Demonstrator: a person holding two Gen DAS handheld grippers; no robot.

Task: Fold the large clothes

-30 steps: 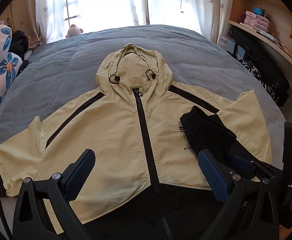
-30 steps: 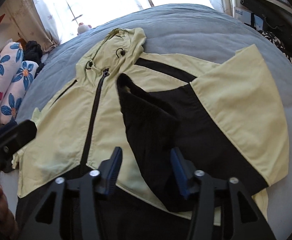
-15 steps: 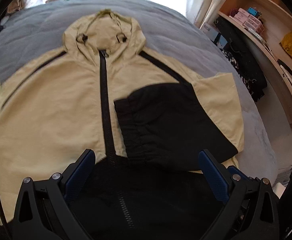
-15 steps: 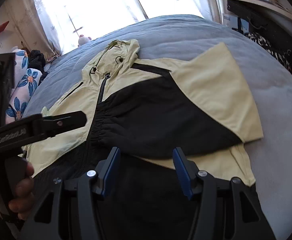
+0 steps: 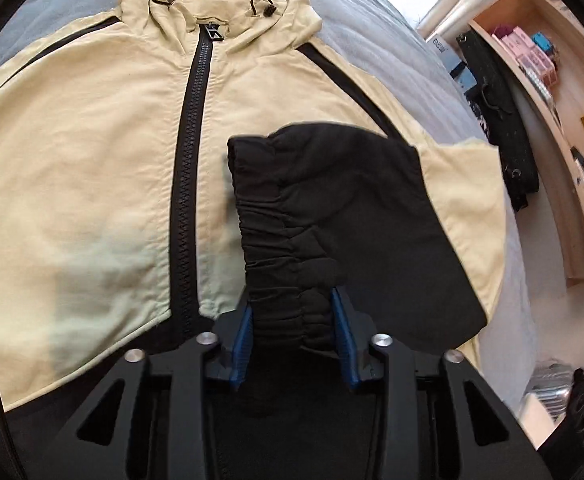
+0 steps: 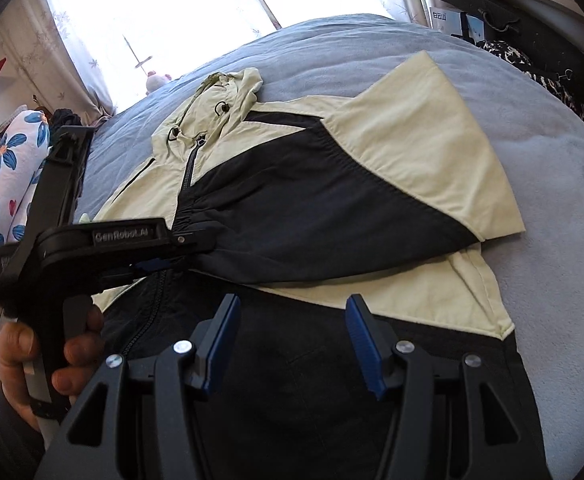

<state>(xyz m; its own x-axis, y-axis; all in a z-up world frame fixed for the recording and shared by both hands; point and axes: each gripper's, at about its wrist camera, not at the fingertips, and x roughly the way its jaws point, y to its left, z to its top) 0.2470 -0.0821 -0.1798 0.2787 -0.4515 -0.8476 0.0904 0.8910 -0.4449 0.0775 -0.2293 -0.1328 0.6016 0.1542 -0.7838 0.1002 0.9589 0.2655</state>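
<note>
The left tool [image 5: 292,332], just closing, pinches the gathered black elastic cuff [image 5: 288,280] of the pale-yellow hooded jacket [image 5: 92,152]; the right tool [image 6: 292,344] hangs spread and empty, so tug gently to flatten the sleeve.

The left gripper [image 5: 294,330] points steeply down, its jaws just closed in, blue pads against gathered black cloth; a hand [image 6: 42,364] grips its handle (fingers curled round); the right gripper [image 6: 294,346] hangs half-spread, pads bare.
</note>
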